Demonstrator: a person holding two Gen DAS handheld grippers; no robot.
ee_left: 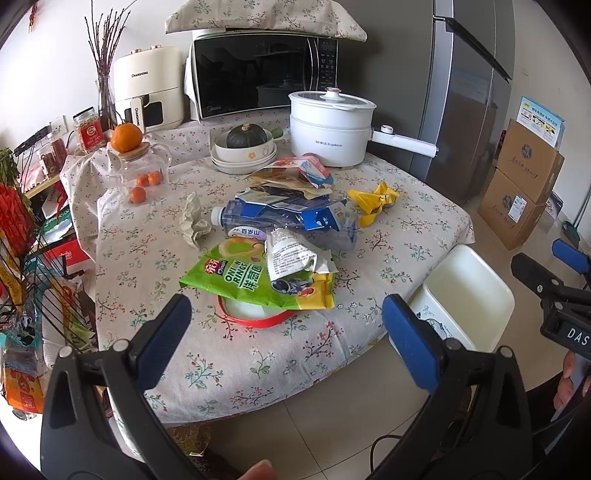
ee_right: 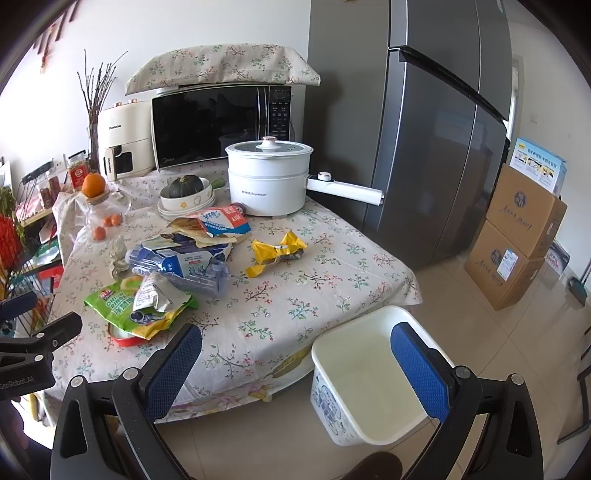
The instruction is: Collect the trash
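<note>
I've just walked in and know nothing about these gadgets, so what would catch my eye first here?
Probably the heap of trash in the middle of the table: a green snack bag, a crushed bottle and a yellow wrapper to its right. Next, the empty white bin on the floor by the table's near corner. Both the left gripper and right gripper hang open, holding nothing.

Grey fridge, tiled floor, white walls

Green snack bag reads "ONION RINGS"; microwave reads "Midea".
</note>
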